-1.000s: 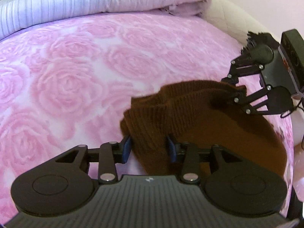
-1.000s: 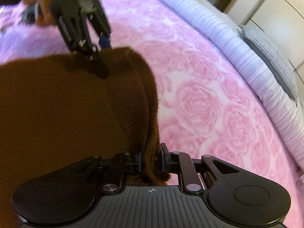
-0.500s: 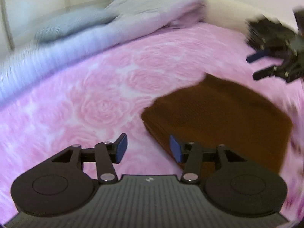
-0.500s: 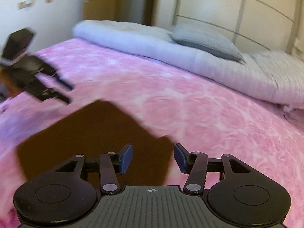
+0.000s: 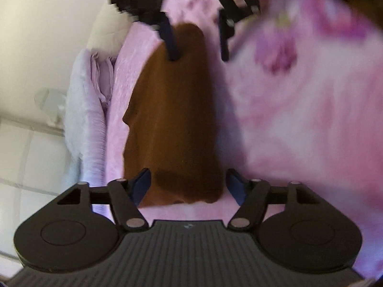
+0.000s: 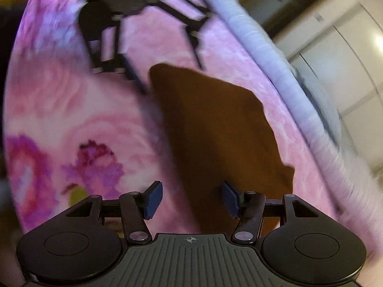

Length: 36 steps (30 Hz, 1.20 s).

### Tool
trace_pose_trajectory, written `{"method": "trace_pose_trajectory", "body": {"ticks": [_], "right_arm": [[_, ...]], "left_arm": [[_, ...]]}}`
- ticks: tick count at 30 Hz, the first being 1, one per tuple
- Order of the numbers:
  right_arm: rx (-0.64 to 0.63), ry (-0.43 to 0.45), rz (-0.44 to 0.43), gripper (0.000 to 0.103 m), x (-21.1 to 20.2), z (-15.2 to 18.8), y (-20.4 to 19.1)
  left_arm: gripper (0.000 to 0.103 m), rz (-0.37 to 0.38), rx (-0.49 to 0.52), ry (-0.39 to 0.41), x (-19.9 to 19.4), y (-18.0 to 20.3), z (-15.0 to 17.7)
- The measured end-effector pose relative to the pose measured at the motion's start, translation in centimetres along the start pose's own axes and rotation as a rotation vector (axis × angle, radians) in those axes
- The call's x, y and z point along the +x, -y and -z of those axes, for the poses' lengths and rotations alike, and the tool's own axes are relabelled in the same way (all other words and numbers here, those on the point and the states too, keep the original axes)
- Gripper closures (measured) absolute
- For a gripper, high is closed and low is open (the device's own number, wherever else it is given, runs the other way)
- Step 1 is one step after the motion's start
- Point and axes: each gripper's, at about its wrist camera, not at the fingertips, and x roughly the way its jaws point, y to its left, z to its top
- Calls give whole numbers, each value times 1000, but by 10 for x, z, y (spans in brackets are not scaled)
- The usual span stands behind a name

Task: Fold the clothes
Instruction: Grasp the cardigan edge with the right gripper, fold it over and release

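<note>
A brown knitted garment (image 5: 172, 119) lies folded into a long flat rectangle on the pink rose-patterned bedspread (image 5: 299, 119). My left gripper (image 5: 188, 187) is open, its jaws straddling the near short end of the garment. The right gripper (image 5: 198, 43) is open at the far end. In the right wrist view the same garment (image 6: 220, 129) runs away from my open right gripper (image 6: 191, 199), whose right pad is over the cloth, and the left gripper (image 6: 165, 71) is open at the far end. Neither holds anything.
A pale lilac striped duvet (image 5: 83, 124) is bunched along the bed's far edge, also in the right wrist view (image 6: 275, 55). A grey pillow (image 6: 320, 105) lies beyond it. White wardrobe doors (image 6: 354, 59) stand behind. The views are tilted and blurred.
Both grippers let go of the brown garment and opened. It now lies flat on the bed. Both grippers have swung round to its opposite short ends.
</note>
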Motion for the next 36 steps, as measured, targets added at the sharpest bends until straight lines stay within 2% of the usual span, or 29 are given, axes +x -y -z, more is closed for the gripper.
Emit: {"method": "trace_pose_trajectory", "body": {"ticks": [2, 3, 4, 5, 8, 10, 15, 18, 20, 22, 24, 25, 27, 29, 31, 33, 34, 36], "right_arm": [[-84, -26, 38, 46, 18, -2, -5], [-106, -33, 50, 47, 24, -2, -5], [-95, -42, 47, 71, 26, -1, -1], [-85, -50, 43, 84, 28, 1, 2], [-115, -40, 46, 85, 21, 12, 15], [-151, -36, 60, 85, 9, 30, 27], [-238, -88, 85, 85, -1, 86, 63], [-263, -132, 101, 84, 3, 118, 82], [-195, -176, 123, 84, 0, 127, 87], [-75, -182, 152, 84, -13, 128, 92], [124, -175, 170, 83, -31, 126, 100], [262, -166, 172, 81, -40, 125, 105], [581, -101, 133, 64, -58, 125, 115], [886, -19, 65, 35, -67, 130, 122], [1126, 39, -10, 30, -64, 137, 126], [1350, 93, -84, 30, -60, 143, 130], [1413, 97, -107, 30, -53, 143, 132], [1488, 99, -126, 30, -42, 147, 136]], "left_arm": [[53, 21, -41, -26, 12, -9, -2], [66, 51, -83, -36, 15, -14, -3], [70, 82, -125, -46, 18, -20, -5], [71, 110, -164, -52, 20, -25, -6], [74, 164, -250, -5, 13, -35, -15], [74, 191, -318, 53, 3, -42, -33], [74, 219, -463, 168, -7, -57, -107], [71, 235, -497, 194, 3, -59, -142], [66, 240, -487, 186, 4, -58, -148], [61, 252, -516, 197, -3, -64, -134], [54, 258, -584, 203, -13, -72, -108], [46, 250, -617, 198, -20, -75, -93], [42, 214, -686, 138, -30, -80, -60], [42, 218, -805, 82, -25, -93, -27], [42, 246, -966, 14, -11, -109, 8], [43, 289, -1128, -23, 7, -123, 39], [43, 314, -1207, -37, 16, -130, 53], [43, 388, -1340, -16, 33, -141, 75]]}}
